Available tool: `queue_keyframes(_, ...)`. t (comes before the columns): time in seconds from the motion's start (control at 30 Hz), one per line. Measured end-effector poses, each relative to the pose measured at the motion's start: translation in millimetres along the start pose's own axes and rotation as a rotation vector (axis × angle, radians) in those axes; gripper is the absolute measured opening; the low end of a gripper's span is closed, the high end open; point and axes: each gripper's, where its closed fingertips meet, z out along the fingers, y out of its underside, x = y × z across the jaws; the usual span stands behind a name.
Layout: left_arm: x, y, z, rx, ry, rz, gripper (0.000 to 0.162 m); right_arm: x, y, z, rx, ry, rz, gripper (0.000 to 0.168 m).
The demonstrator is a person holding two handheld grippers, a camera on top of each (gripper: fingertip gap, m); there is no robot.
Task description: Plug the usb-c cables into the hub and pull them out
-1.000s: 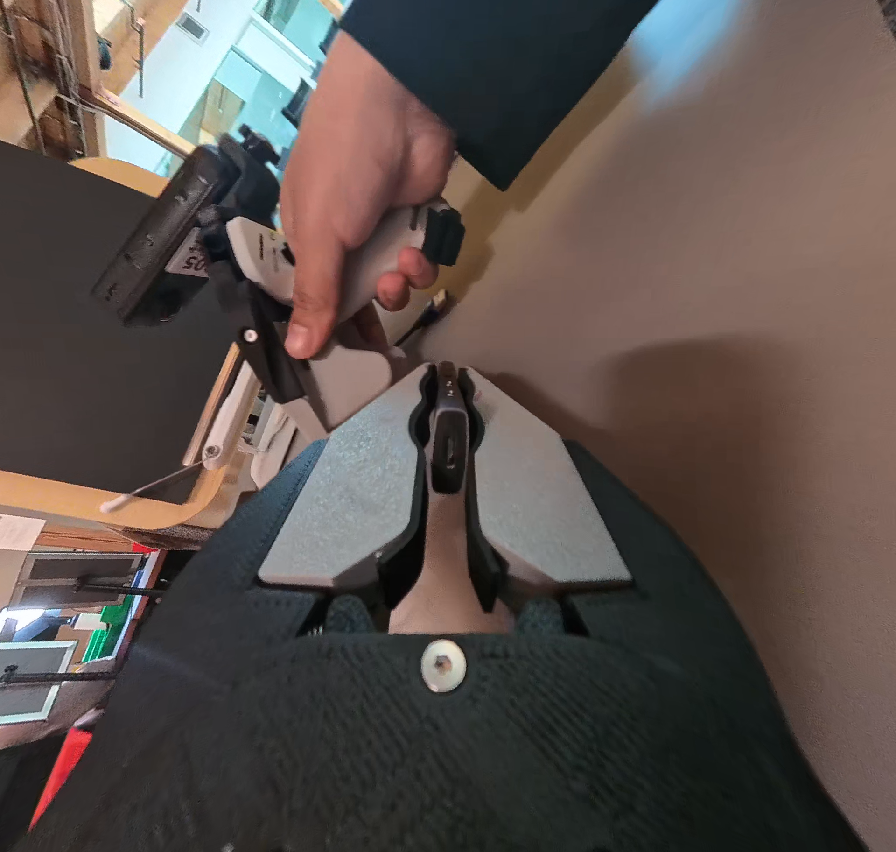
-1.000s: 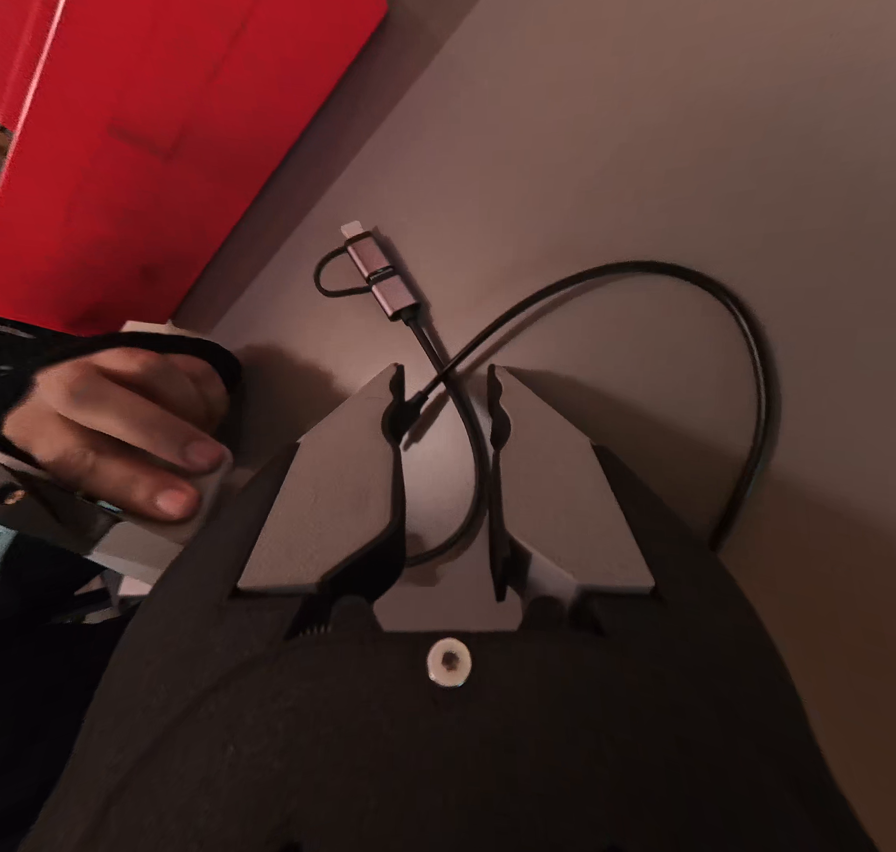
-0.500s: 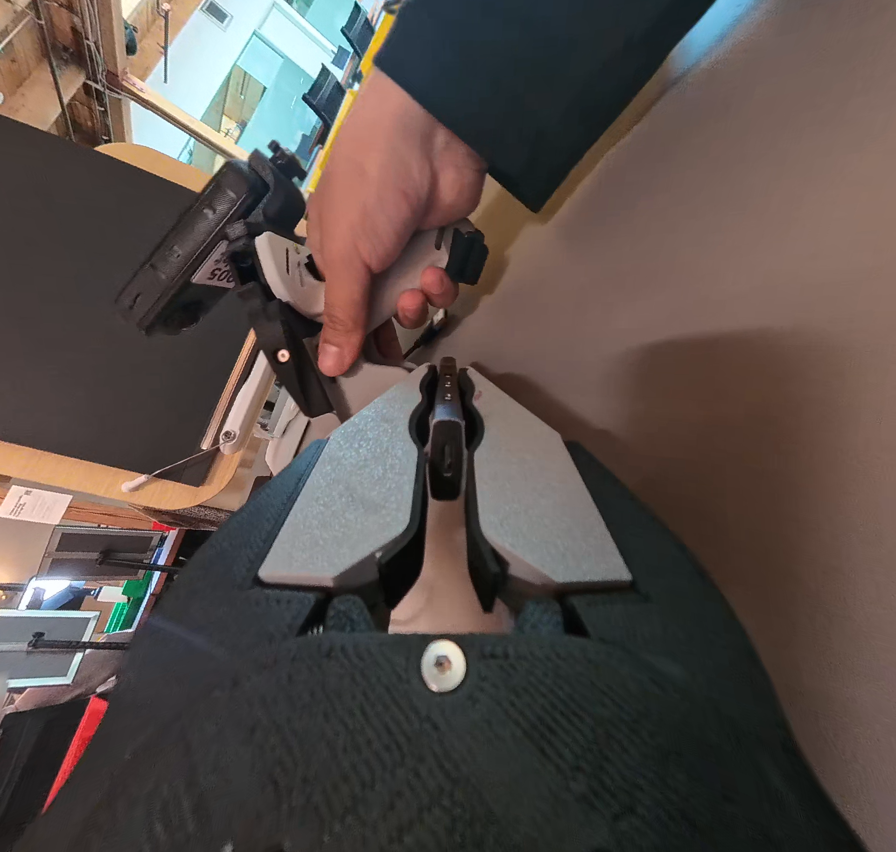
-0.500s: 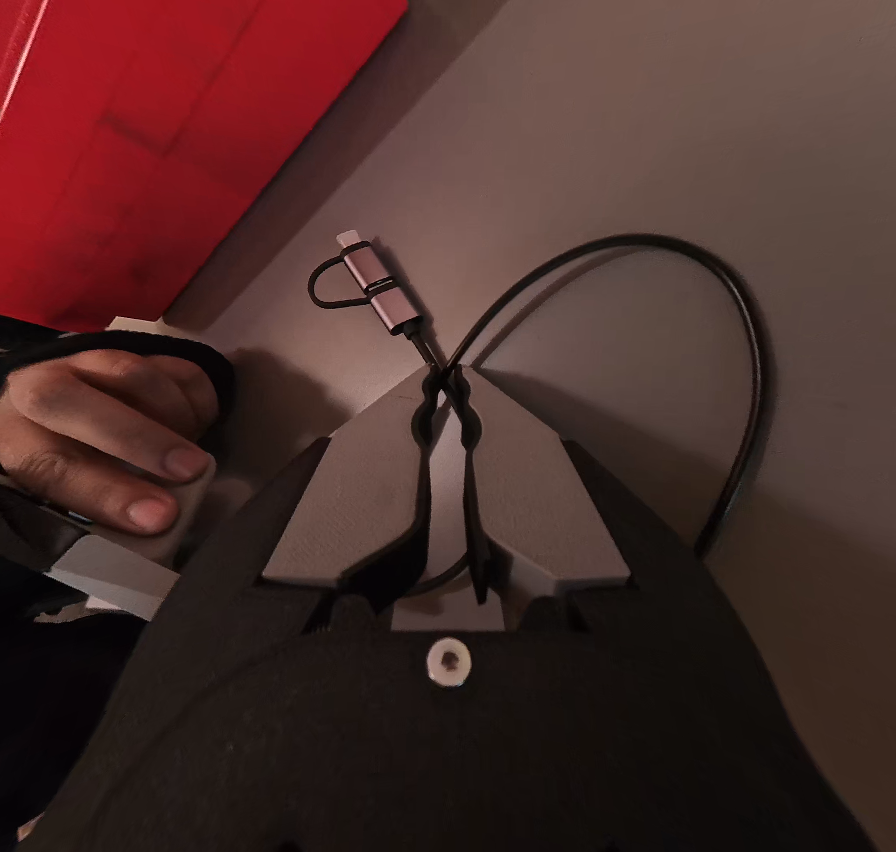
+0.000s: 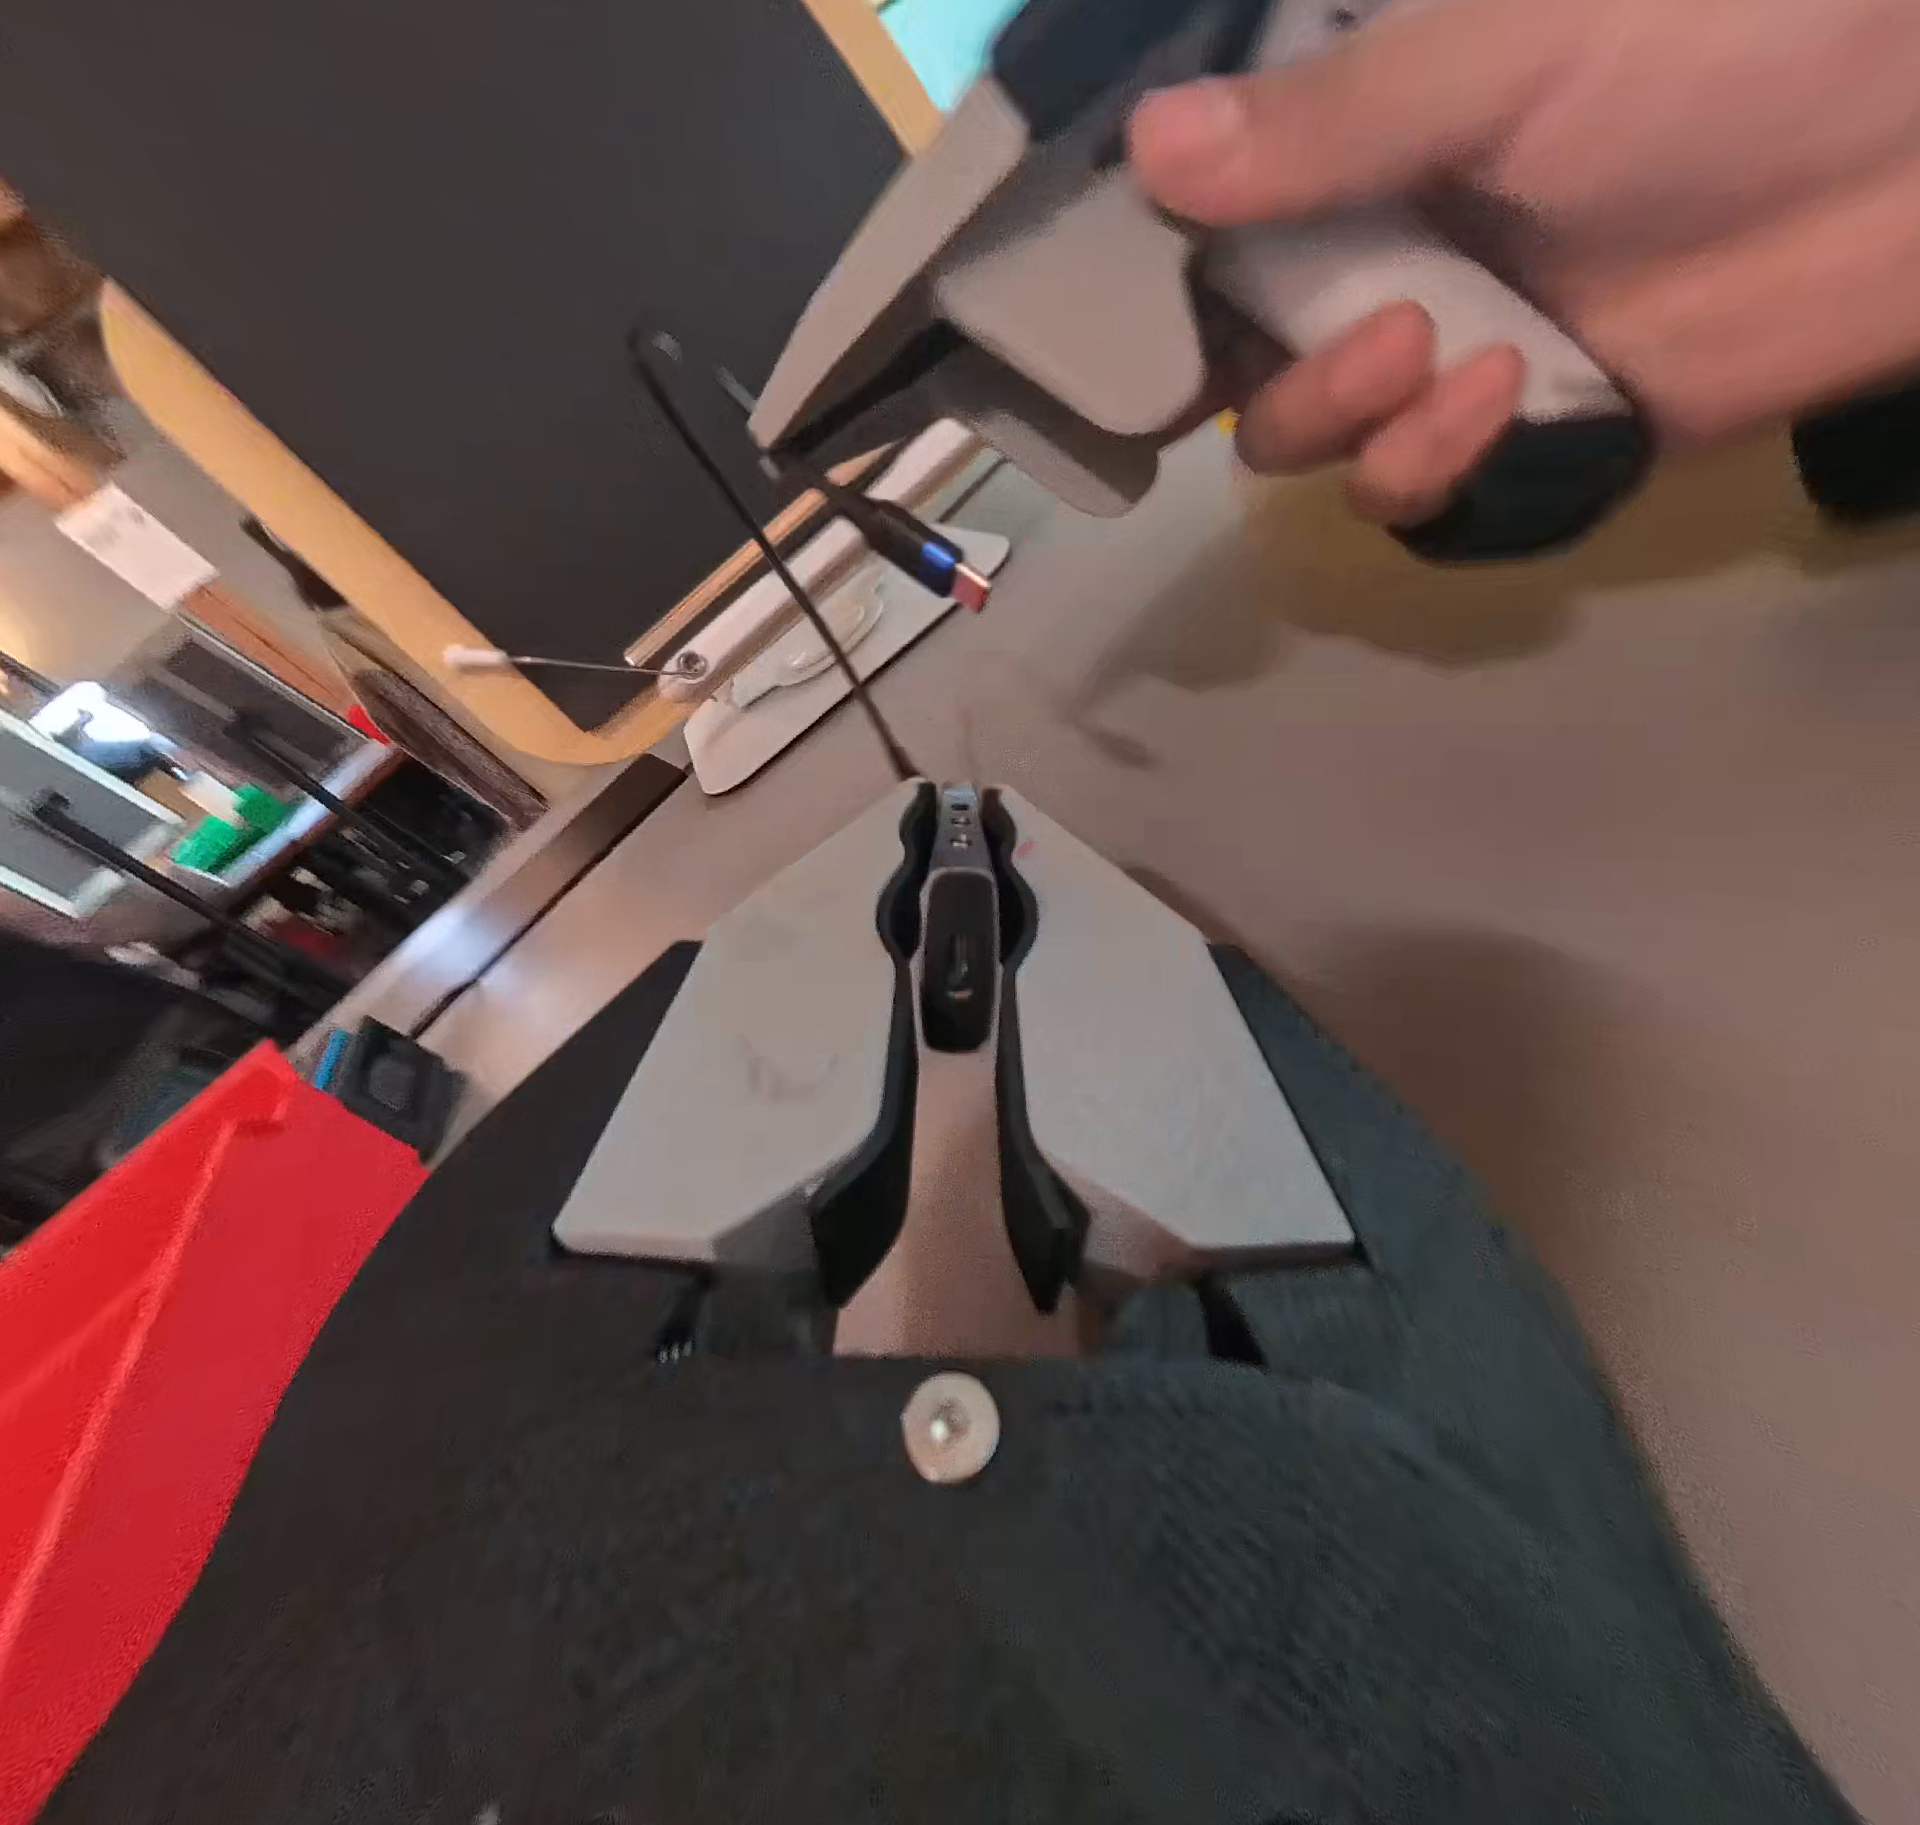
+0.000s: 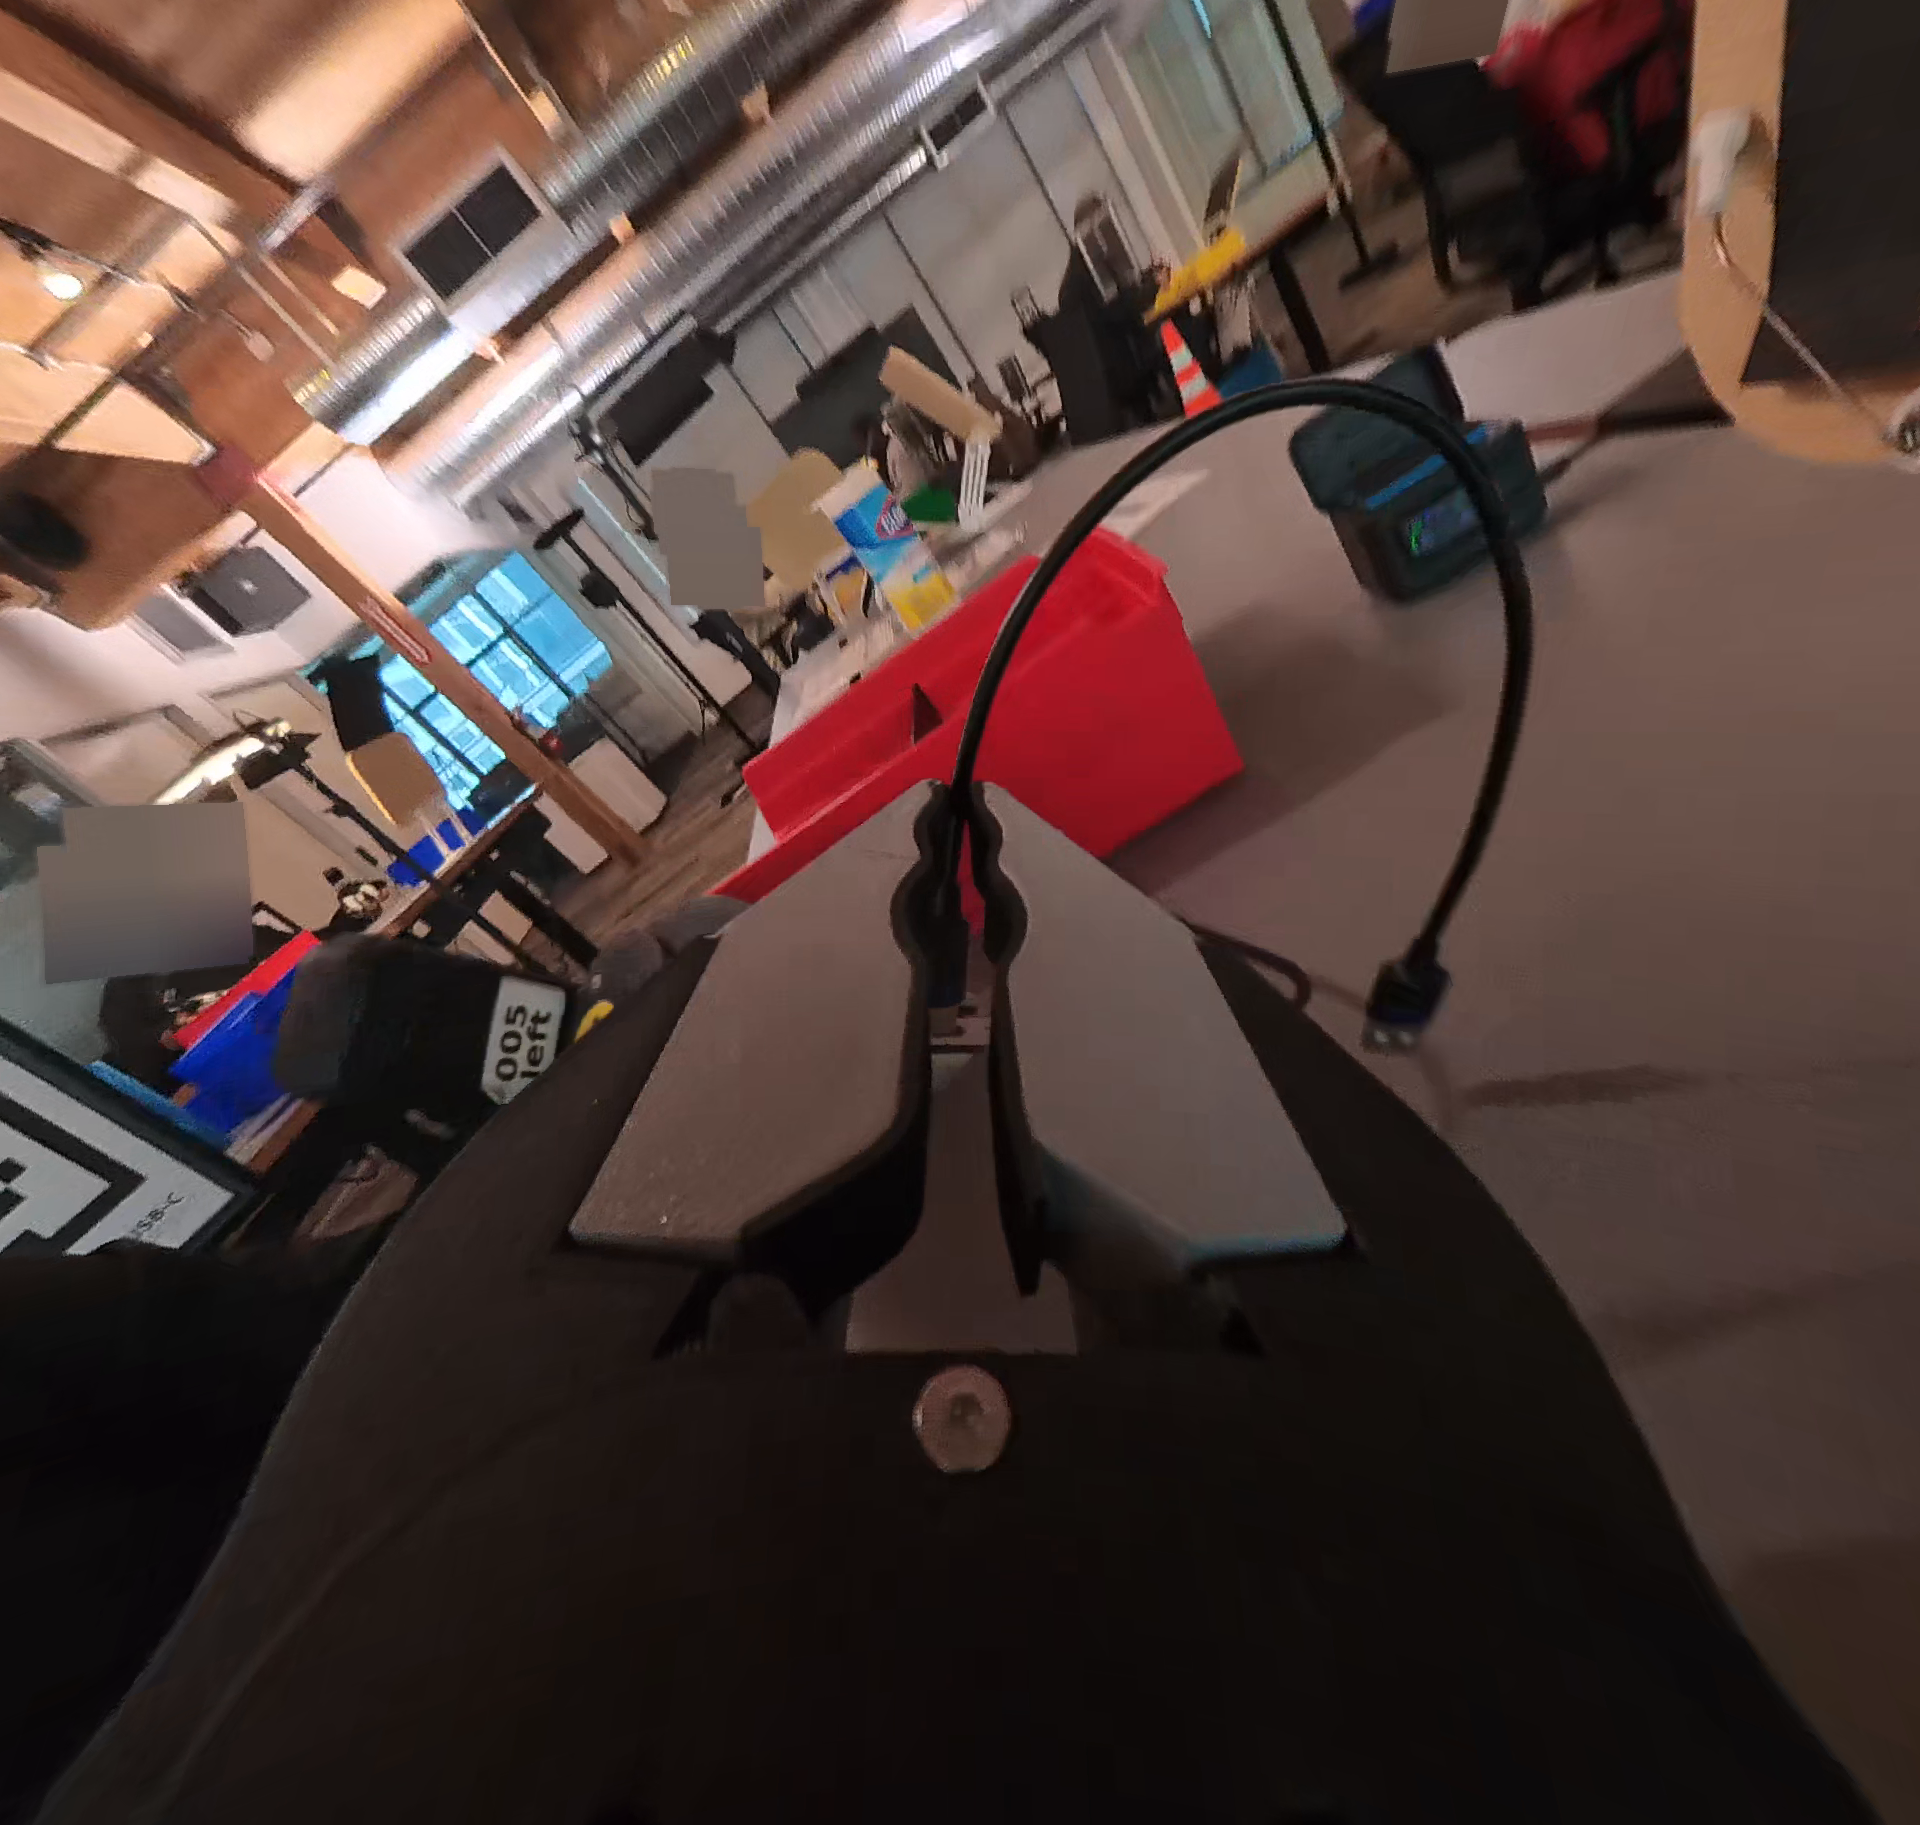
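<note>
Hub [image 5: 958,928] sits clamped between the left gripper [image 5: 954,799] fingers, its narrow end poking just past the tips above the grey counter [image 5: 1558,840]. Right gripper [image 6: 958,801], clenched on a black usb-c cable [image 6: 1247,414], pinches it at the very tips; the cable arcs up and over to the right, its blue-collared plug [image 6: 1405,996] dangling just above the counter, near a red box [image 6: 1091,715].

Open workshop: grey table [image 6: 1662,840], silver ceiling ducts [image 6: 727,61], blue-lit windows [image 6: 509,643].
</note>
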Motion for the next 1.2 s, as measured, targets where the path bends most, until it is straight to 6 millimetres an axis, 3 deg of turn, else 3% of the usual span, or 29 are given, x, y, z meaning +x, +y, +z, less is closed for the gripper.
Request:
queue_keyframes(0.1,-9.7,-9.9,5.5,0.039,0.002,-0.195,0.006,-16.9,-6.4,-1.7,0.089,0.005,-0.086,0.0)
queue_keyframes(0.2,-14.8,-14.9,11.2,0.053,-0.021,-0.28,0.006,-26.2,-12.2,-4.6,0.172,0.064,-0.193,0.0)
queue_keyframes(0.5,-13.1,-25.3,17.3,0.062,-0.128,-0.132,0.006,-47.7,-8.2,0.9,0.293,0.116,-0.272,0.0)
queue_keyframes(0.73,-12.0,-30.9,16.8,0.084,-0.125,-0.173,0.006,-58.3,-1.7,5.7,0.314,0.172,-0.376,0.0)
queue_keyframes(0.93,-20.2,-30.3,12.9,0.099,-0.146,-0.221,0.006,-58.8,1.0,4.8,0.323,0.22,-0.411,0.0)
queue_keyframes(1.2,-15.5,-31.9,13.3,0.101,-0.134,-0.189,0.006,-58.6,-0.7,4.9,0.356,0.227,-0.395,0.0)
